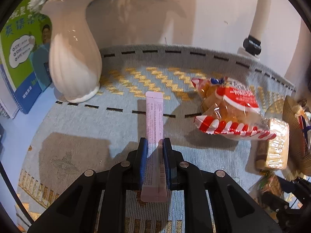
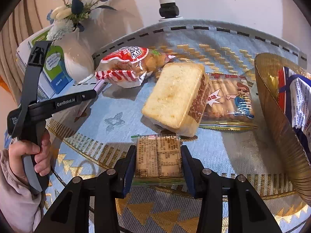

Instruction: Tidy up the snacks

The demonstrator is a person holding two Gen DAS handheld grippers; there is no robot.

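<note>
Two handheld grippers are working over a surface covered by a blue-grey woven cloth (image 2: 108, 104) with gold zigzags. The left gripper (image 1: 154, 145) is pinching a slim pink stick sachet (image 1: 154, 112) between its jaws, the sachet pointing forward above the cloth; in the right wrist view this same gripper (image 2: 93, 93) is showing from the side, gripped by the person's hand (image 2: 37, 155), with the pink tip sticking out just beneath a red-and-white striped snack bag (image 2: 126, 68). That bag (image 1: 229, 106) is lying on the cloth to the right of the sachet, near a ribbed white vase (image 1: 73, 62) holding blue and white flowers (image 2: 68, 5); a green and blue box (image 1: 23, 58) is standing beside the vase. The right gripper (image 2: 158, 159) is clamping a small flat packet with a printed label (image 2: 158, 155), its jaws pressing on both side edges, just above the cloth. Ahead of it, a wrapped sandwich cake (image 2: 175, 95) is lying tilted, resting partly on a biscuit packet with a cartoon chef (image 2: 231, 101). At the right edge, a gold ribbed basket (image 2: 276, 120) is holding a blue, white and red snack pack (image 2: 297, 101). A white pole with a black clamp (image 2: 168, 9) is standing at the far edge of the surface.
</note>
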